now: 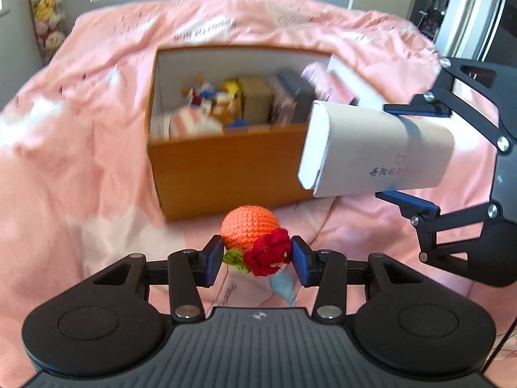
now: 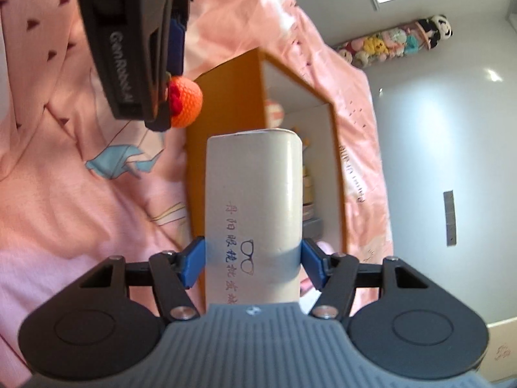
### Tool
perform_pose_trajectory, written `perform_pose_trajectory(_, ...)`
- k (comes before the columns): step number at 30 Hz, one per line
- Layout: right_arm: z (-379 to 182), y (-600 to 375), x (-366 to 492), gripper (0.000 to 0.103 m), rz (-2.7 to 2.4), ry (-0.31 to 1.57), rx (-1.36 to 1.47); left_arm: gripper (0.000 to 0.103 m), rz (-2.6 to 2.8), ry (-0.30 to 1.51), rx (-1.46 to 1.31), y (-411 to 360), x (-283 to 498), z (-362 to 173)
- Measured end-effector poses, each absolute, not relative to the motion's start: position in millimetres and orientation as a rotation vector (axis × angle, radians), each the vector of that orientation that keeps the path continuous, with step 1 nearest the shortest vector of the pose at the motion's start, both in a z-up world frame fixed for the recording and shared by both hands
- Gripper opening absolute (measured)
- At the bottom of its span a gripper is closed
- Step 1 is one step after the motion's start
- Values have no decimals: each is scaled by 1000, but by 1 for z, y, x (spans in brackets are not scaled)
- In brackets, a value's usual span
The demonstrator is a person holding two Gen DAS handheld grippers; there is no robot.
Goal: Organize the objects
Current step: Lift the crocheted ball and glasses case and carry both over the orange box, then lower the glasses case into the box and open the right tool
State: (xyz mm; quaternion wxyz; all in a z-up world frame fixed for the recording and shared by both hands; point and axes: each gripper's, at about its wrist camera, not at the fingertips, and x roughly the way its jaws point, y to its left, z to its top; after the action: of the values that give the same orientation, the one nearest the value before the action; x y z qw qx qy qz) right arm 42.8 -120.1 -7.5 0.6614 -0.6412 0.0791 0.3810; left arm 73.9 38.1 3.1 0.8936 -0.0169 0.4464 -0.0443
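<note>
My left gripper is shut on a crocheted toy, an orange ball with a red flower and green leaf, held above the bed in front of an orange cardboard box. The toy also shows in the right wrist view, under the left gripper. My right gripper is shut on a white glasses case with printed characters. In the left wrist view the case hangs at the box's right front corner, held by the right gripper. The box holds several small items.
A pink bedspread with wrinkles covers the bed under everything. Inside the box are small figures, a brown carton and dark boxes. Plush toys hang on the wall at far left. A doorway stands at the far right.
</note>
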Motion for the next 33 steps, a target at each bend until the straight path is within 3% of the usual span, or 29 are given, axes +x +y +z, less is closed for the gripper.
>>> perform_pose_trajectory(8,46,-119,89,64,953,232,-1397,51,-109,797,-119,45,89,56)
perform_pose_trajectory(17,52,-86,164,65,1138,419,-1343,51,-146,805,-224,76,146,81)
perform_pose_trajectory(33,-19,-36,263,65,1408,983,-1348,51,-218,987,-279,92,222,49)
